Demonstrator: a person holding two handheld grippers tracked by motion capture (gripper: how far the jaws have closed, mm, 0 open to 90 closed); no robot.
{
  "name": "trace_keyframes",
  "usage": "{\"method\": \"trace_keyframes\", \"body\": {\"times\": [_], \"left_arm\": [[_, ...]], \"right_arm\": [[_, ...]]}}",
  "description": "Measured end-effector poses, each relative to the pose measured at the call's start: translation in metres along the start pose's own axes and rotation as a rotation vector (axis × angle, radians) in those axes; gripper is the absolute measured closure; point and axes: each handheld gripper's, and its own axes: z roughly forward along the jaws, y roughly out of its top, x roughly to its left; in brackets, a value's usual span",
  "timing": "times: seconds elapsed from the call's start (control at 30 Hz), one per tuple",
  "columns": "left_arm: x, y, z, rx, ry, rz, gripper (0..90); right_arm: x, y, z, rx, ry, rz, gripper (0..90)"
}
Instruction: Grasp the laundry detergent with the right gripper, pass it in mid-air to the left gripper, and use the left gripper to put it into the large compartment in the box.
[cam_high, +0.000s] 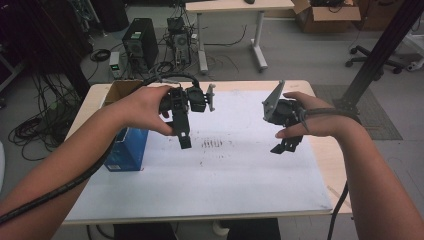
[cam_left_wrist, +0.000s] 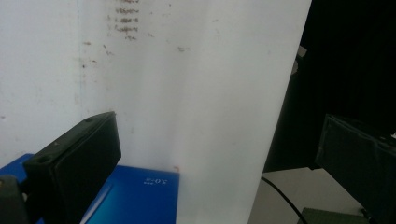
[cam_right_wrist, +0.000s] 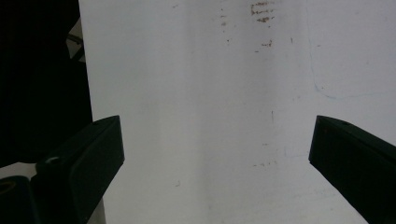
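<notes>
Nearest to us, our forearms come in from the bottom edge and hold both tools up above the white sheet-covered table (cam_high: 235, 180), neither touching anything. Our left gripper (cam_high: 184, 140) hangs with its black jaws spread wide and nothing between them; in the left gripper view the blue cardboard box (cam_left_wrist: 135, 198) sits just past its jaw, low in the frame. From above, that blue cardboard box (cam_high: 127, 150) rests at the table's left edge, below and to the left of the left gripper, its long side running away from us. Our right gripper (cam_high: 287, 145) hovers well apart over bare sheet, jaws equally spread and holding nothing. We judge the left hand far nearer, so reaching the box means moving down and left.
</notes>
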Motion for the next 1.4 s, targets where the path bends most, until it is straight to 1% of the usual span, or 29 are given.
{"method": "trace_keyframes", "body": {"times": [0.03, 0.1, 0.13, 0.2, 0.3, 0.5, 0.7, 1.17, 1.27, 1.33, 1.37, 1.4], "left_arm": [[0.0, 0.0, 0.0, 0.0, 0.004, 0.005, 0.2], [0.0, 0.001, 0.001, 0.004, -0.005, 0.014, 0.2], [0.0, 0.002, 0.002, 0.01, 0.0, 0.016, 0.2], [0.001, 0.003, 0.002, 0.013, -0.006, 0.023, 0.2], [0.002, 0.002, 0.002, 0.019, -0.003, 0.024, 0.2], [0.006, -0.002, 0.001, 0.014, 0.004, 0.008, 0.2], [0.009, -0.006, 0.001, 0.013, 0.002, 0.002, 0.2], [0.013, -0.013, 0.004, 0.007, -0.001, 0.001, 0.2], [0.013, -0.014, 0.007, 0.007, 0.0, 0.001, 0.2], [0.012, -0.014, 0.01, 0.003, -0.008, -0.007, 0.2], [0.011, -0.014, 0.012, -0.005, -0.012, -0.009, 0.2], [0.01, -0.014, 0.014, -0.02, -0.014, -0.007, 0.2]], "right_arm": [[-0.001, 0.0, 0.0, 0.001, 0.002, 0.002, 3.4], [-0.001, -0.001, 0.001, 0.003, 0.004, 0.004, 3.4], [-0.002, -0.001, 0.001, 0.007, 0.005, 0.002, 3.4], [-0.002, -0.002, 0.001, 0.013, 0.006, 0.005, 3.3], [-0.003, -0.003, 0.001, 0.023, 0.009, 0.008, 3.4], [-0.004, -0.003, 0.001, 0.03, 0.012, 0.015, 3.4], [-0.004, 0.0, 0.003, 0.03, 0.015, 0.006, 3.4], [-0.006, 0.003, 0.006, 0.033, 0.023, 0.008, 3.4], [-0.006, 0.004, 0.007, 0.024, 0.021, 0.007, 3.4], [-0.005, 0.005, 0.007, 0.021, 0.016, 0.008, 3.4], [-0.005, 0.005, 0.007, 0.015, 0.015, 0.01, 3.3], [-0.005, 0.004, 0.008, -0.003, 0.013, 0.012, 3.0]]}}
